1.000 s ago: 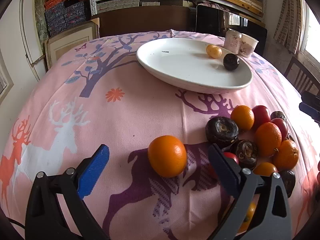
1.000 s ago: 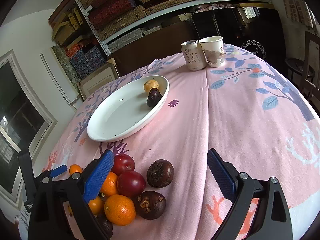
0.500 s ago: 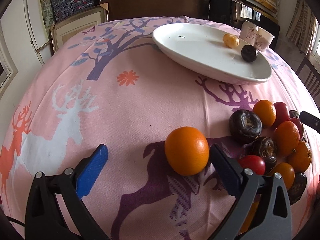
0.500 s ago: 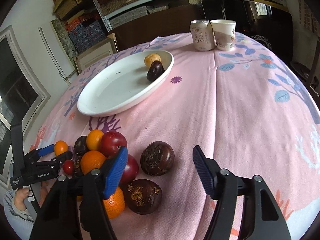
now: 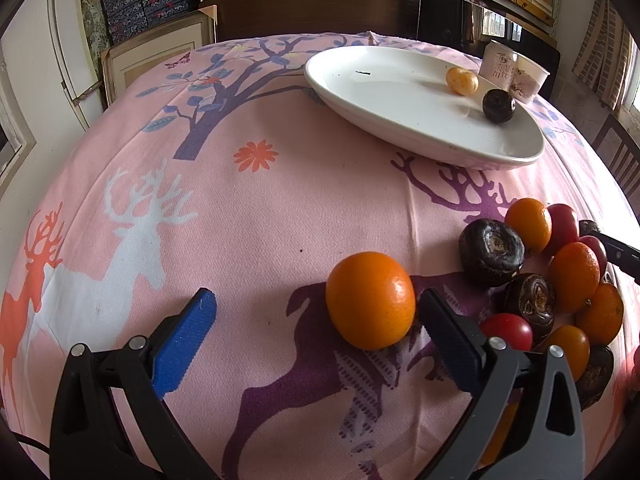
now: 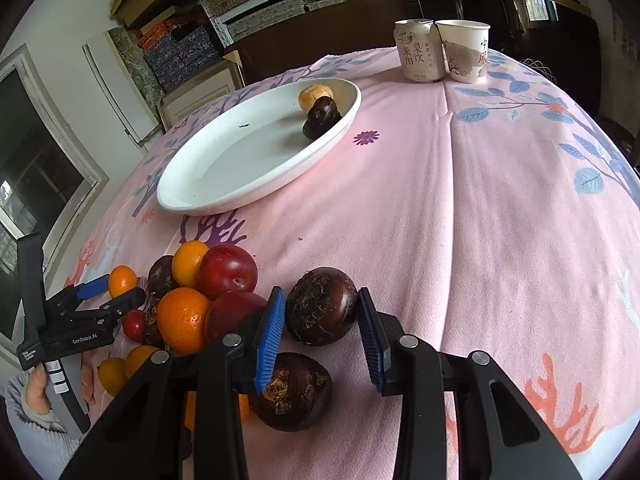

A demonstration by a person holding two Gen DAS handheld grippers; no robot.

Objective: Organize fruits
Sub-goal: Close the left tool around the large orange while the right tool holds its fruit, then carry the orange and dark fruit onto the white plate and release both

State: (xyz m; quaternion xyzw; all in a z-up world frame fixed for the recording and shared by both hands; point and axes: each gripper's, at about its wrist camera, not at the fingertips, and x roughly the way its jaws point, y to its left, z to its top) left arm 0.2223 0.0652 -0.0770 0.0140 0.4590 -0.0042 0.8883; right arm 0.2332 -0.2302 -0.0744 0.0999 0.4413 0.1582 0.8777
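Right gripper [image 6: 322, 324] now lower and nearer the fruit heap, jaws drawn in from wide apart to clamp on the dark brown fruit [image 6: 322, 306], pads against both its sides. Left gripper [image 5: 314, 330] shifted leftward relative to the lone orange [image 5: 370, 300], now just beside the right-hand pad [image 5: 448, 340] rather than midway; jaws wide as before.

Both wrist cameras are looking down, close over the table [image 5: 248, 216]; both are showing the far plate [image 6: 224, 200].
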